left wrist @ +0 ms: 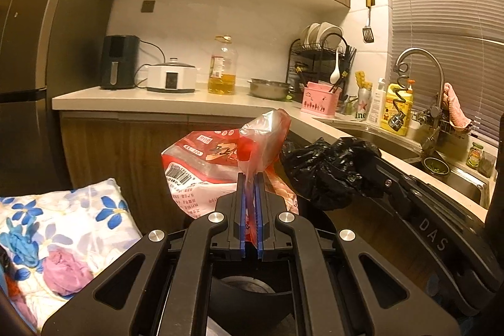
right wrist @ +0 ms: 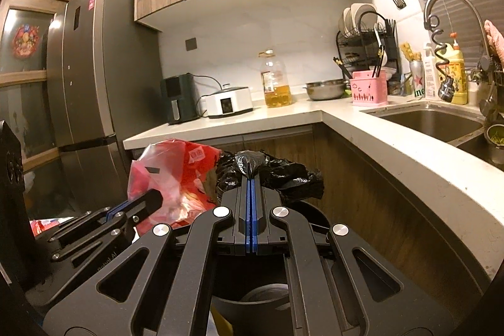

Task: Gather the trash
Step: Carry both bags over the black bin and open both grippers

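My left gripper [left wrist: 251, 178] is shut on a red and clear plastic food wrapper [left wrist: 220, 166] and holds it up in front of the counter. The wrapper also shows in the right wrist view [right wrist: 176, 178], with the left gripper [right wrist: 154, 197] at its lower left. My right gripper [right wrist: 251, 177] is shut on the edge of a black trash bag [right wrist: 271, 172]. In the left wrist view the black bag [left wrist: 327, 169] hangs bunched just right of the wrapper, held by the right gripper [left wrist: 378, 175]. A dark round bin [right wrist: 264, 301] sits below both grippers.
An L-shaped white counter [right wrist: 378, 140] carries an air fryer [left wrist: 119, 62], a white cooker [left wrist: 171, 79], an oil bottle [left wrist: 222, 65], a steel bowl [left wrist: 269, 88], a pink caddy [left wrist: 319, 99] and a dish rack. Sink [right wrist: 431, 122] and faucet at right, fridge [right wrist: 94, 90] left, floral cloth [left wrist: 63, 235] lower left.
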Tool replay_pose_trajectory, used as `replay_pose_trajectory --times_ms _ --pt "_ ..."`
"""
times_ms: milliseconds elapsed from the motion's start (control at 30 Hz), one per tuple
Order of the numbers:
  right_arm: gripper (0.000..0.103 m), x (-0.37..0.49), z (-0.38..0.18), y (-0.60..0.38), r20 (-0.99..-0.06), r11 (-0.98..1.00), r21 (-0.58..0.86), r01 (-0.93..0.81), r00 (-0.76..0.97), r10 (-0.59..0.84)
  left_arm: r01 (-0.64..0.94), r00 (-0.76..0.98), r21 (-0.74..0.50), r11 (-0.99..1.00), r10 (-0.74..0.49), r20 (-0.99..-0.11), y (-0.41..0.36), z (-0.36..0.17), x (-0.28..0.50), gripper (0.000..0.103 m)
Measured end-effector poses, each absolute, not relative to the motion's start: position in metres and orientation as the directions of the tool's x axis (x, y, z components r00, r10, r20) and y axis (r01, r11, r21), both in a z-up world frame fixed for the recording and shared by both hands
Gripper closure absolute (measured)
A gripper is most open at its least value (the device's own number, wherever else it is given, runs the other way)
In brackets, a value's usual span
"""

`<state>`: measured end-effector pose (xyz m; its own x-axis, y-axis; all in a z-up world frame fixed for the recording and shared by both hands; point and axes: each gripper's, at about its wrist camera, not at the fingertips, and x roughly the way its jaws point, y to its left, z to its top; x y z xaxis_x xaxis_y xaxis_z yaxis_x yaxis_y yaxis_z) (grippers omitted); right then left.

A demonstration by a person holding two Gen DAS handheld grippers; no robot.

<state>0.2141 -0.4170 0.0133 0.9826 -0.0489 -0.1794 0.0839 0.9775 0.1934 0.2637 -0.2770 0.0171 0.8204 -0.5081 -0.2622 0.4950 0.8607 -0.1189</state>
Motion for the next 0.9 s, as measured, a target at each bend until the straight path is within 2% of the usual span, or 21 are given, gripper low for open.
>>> replay_pose_trajectory --times_ms 300,533,600,667,800,867,900 --pt "0.102 0.233 0.008 -0.421 -0.215 0.975 0.212 0.068 0.976 -0.021 0.52 0.794 -0.131 0.844 -0.535 -0.289 -0.281 0.009 0.278 0.091" --pt "0.097 0.245 0.002 -0.429 -0.249 0.969 0.233 0.085 0.968 -0.025 0.515 0.791 -0.138 0.846 -0.531 -0.305 -0.279 0.001 0.284 0.067" --pt "0.093 0.246 0.002 -0.432 -0.254 0.967 0.236 0.091 0.967 -0.028 0.513 0.79 -0.137 0.848 -0.528 -0.312 -0.279 -0.001 0.285 0.064" --pt "0.079 0.246 0.001 -0.435 -0.26 0.965 0.246 0.093 0.965 -0.026 0.504 0.794 -0.138 0.853 -0.52 -0.314 -0.277 -0.003 0.286 0.055" --pt "0.067 0.243 0.001 -0.437 -0.257 0.963 0.247 0.105 0.966 -0.039 0.481 0.803 -0.161 0.862 -0.507 -0.315 -0.266 -0.004 0.286 0.045" --pt "0.058 0.24 0.001 -0.435 -0.258 0.964 0.241 0.11 0.965 -0.045 0.459 0.816 -0.156 0.875 -0.484 -0.314 -0.26 -0.005 0.284 0.032" --pt "0.055 0.238 0.001 -0.434 -0.259 0.965 0.238 0.113 0.965 -0.049 0.448 0.823 -0.153 0.881 -0.473 -0.314 -0.257 -0.005 0.282 0.03"
